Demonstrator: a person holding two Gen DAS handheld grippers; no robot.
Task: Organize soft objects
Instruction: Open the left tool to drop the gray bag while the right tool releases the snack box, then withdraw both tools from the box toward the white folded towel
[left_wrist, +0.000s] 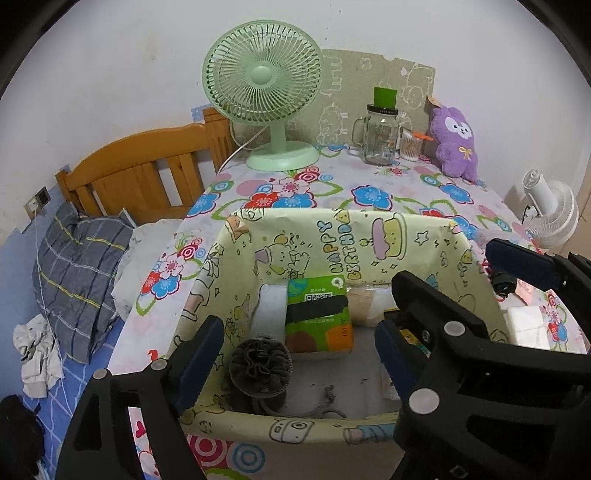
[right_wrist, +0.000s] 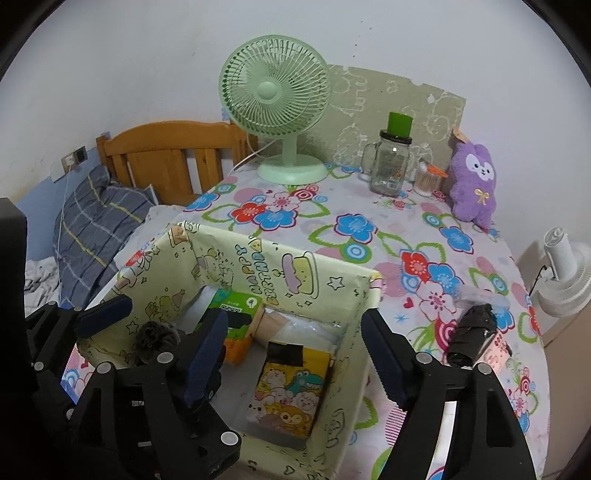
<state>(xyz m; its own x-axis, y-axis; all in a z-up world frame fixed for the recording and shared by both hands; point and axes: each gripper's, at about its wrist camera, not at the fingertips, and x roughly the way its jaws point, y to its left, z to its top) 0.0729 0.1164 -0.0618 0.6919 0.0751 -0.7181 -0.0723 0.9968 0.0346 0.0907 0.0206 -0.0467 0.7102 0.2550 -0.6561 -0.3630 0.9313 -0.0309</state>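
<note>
A yellow cartoon-print box (left_wrist: 332, 229) (right_wrist: 236, 258) stands on the floral table. In it lie a green tissue pack (left_wrist: 317, 314) (right_wrist: 236, 310), a dark grey bath puff (left_wrist: 260, 369) (right_wrist: 155, 338), a yellow cartoon tissue pack (right_wrist: 288, 395) and pale soft packs (left_wrist: 364, 308) (right_wrist: 295, 325). My left gripper (left_wrist: 295, 354) is open and empty over the box's near side. My right gripper (right_wrist: 295, 354) is open and empty above the yellow pack. A purple plush rabbit (left_wrist: 456, 142) (right_wrist: 474, 184) sits at the table's back right.
A green desk fan (left_wrist: 264, 96) (right_wrist: 277, 99), a glass jar with a green lid (left_wrist: 378, 133) (right_wrist: 391, 162) and a cotton-swab tub (right_wrist: 428, 181) stand at the back. A black folded umbrella (right_wrist: 472, 332) lies right of the box. A bed with a plaid pillow (left_wrist: 77, 269) is left; a white fan (right_wrist: 565, 273) is right.
</note>
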